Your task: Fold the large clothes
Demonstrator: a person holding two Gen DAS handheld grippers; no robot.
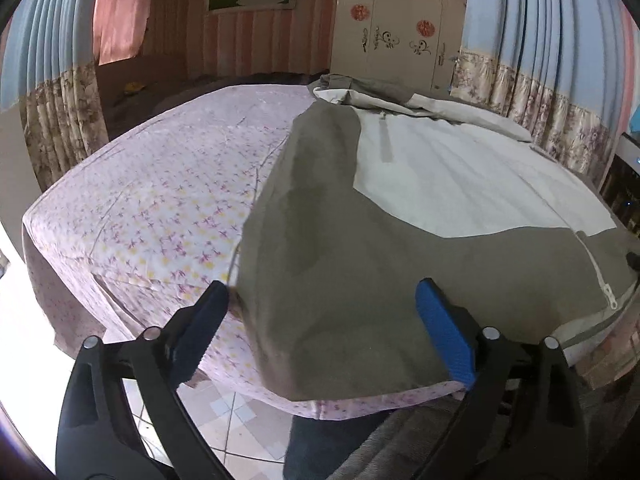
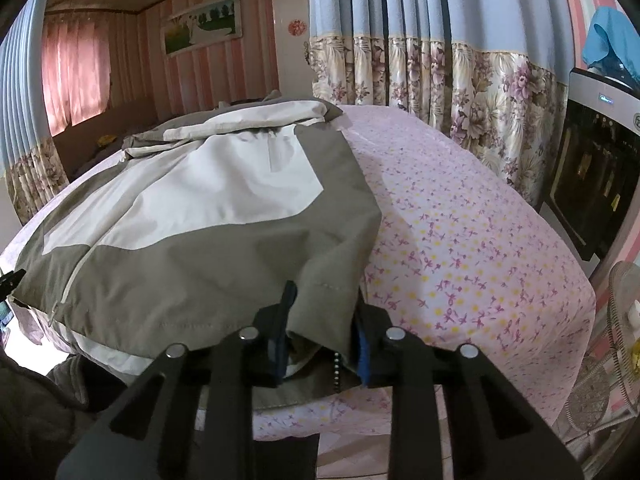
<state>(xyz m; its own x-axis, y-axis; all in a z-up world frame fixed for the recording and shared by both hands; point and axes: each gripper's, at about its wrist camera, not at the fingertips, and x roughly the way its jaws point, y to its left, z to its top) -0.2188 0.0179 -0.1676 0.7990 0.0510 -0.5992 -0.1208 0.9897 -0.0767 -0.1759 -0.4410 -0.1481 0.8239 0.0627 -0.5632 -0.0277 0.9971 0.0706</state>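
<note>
On the pink floral bedsheet [image 1: 152, 208] we have the olive-and-cream zip jacket [image 2: 208, 216] lying flat, soft, limp, probably slippery; right gripper [image 2: 320, 340] pinches its near hem corner, left gripper [image 1: 332, 332] spread over the other.

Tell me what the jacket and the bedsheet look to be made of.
Jacket: likely a woven synthetic shell, matte olive and cream panels, crisp creases, zipper. Bedsheet: probably thin cotton or a blend, matte, printed with small pink and yellow flowers, softly wrinkled.
</note>
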